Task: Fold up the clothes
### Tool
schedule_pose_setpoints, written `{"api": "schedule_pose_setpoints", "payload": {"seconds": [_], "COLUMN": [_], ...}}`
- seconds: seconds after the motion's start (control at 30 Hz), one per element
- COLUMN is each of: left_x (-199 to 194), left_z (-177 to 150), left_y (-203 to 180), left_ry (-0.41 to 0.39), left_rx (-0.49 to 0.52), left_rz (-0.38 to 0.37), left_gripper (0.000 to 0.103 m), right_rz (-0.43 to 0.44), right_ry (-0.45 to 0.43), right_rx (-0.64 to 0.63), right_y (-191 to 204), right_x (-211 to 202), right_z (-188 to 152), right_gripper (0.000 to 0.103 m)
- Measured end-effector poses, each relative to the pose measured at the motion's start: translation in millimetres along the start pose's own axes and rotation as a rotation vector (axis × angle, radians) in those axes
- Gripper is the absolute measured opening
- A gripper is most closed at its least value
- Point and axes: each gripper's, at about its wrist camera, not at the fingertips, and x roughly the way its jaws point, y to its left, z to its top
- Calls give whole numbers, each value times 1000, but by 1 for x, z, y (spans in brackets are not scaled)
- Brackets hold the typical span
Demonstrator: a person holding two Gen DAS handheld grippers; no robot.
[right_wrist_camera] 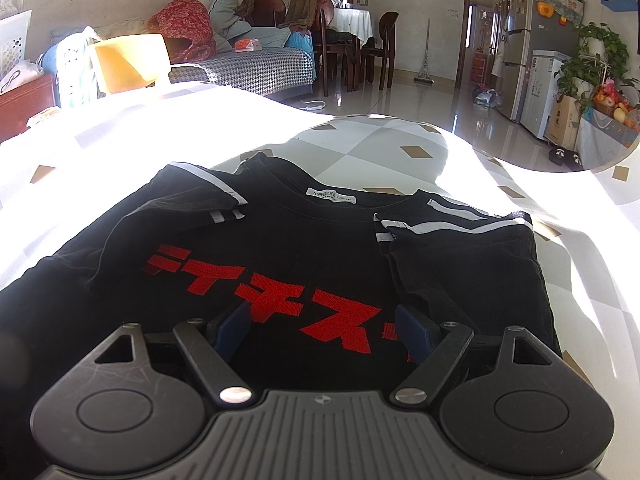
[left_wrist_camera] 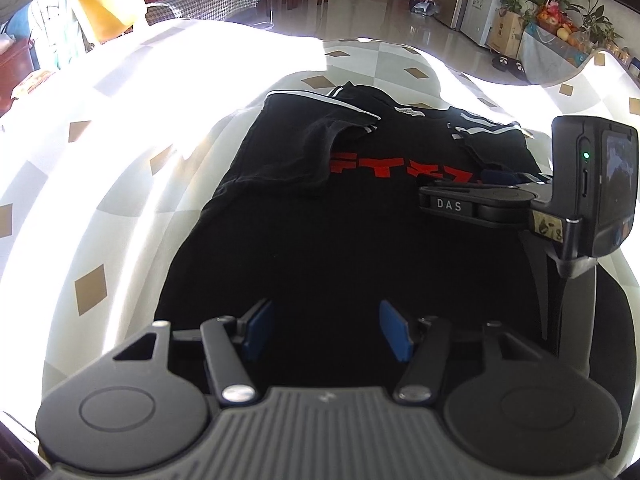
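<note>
Here, a black T-shirt (right_wrist_camera: 304,264) lies flat at frame centre on the checked worktop (left_wrist_camera: 92,216), both sleeves folded inward. Left gripper (left_wrist_camera: 326,330) and right gripper (right_wrist_camera: 324,330) hover over it, jaws apart, empty. Judged next: grasp the hem, fold toward the collar.

I am standing in the living and dining room of a home. My work surface is a table under a white cloth with tan diamonds (right_wrist_camera: 412,152). Beyond it sits a sofa with a black-and-white houndstooth cover (right_wrist_camera: 256,70), a dining table in a white cloth (right_wrist_camera: 354,20) ringed by dark wooden chairs (right_wrist_camera: 386,46), a tall silver refrigerator (right_wrist_camera: 516,48), leafy green houseplants (right_wrist_camera: 596,52), and a glossy tiled floor (right_wrist_camera: 420,96).
</note>
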Motion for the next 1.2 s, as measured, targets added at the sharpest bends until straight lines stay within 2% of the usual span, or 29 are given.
{"api": "schedule_pose_setpoints", "payload": {"seconds": [0.37, 0.77, 1.07, 1.2], "left_x": [11, 22, 21, 27], "left_z": [20, 23, 43, 53], "left_y": [17, 5, 2, 2], "left_ry": [11, 35, 5, -7], "left_rx": [-70, -36, 0, -1], "left_rz": [43, 62, 62, 53], "left_gripper": [56, 57, 57, 61], "right_rz": [0, 0, 0, 0], "right_ry": [0, 0, 0, 0], "right_rx": [0, 0, 0, 0], "right_y": [0, 0, 0, 0], "right_x": [0, 0, 0, 0], "right_z": [0, 0, 0, 0], "right_gripper": [78, 78, 78, 78]}}
